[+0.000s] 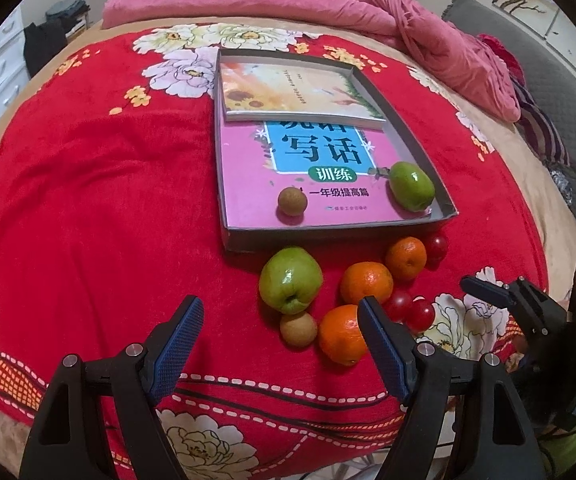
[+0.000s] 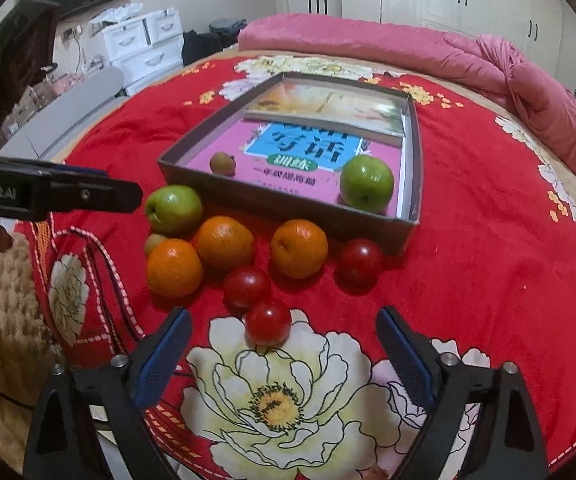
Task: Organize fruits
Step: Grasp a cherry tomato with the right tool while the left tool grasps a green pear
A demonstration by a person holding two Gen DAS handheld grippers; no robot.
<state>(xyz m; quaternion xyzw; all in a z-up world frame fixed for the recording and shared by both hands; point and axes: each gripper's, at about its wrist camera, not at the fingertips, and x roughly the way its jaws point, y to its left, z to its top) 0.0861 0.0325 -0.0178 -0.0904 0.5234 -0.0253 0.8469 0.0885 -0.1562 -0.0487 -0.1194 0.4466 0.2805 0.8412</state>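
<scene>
Smooth fruit on a plush red floral blanket (image 2: 468, 248), beside a shallow grey cardboard tray (image 2: 288, 206).

Inside the rectangular tray, on a glossy pink book cover (image 1: 247, 184), sit a shiny green apple (image 2: 366, 183) and a small rough brown longan (image 2: 222, 163). Just outside its near wall lie a second glossy green apple (image 2: 173, 208), three dimpled round oranges (image 2: 298, 248), three smooth red cherry tomatoes (image 2: 268, 322) and another brown longan (image 1: 298, 329), clustered close together. The left gripper (image 1: 279, 320), black plastic with blue knurled pads, stands wide and empty above the blanket. The right gripper (image 2: 283, 330), built alike, is spread wide with nothing pinched, the nearest tomato lying just ahead of its tips.
</scene>
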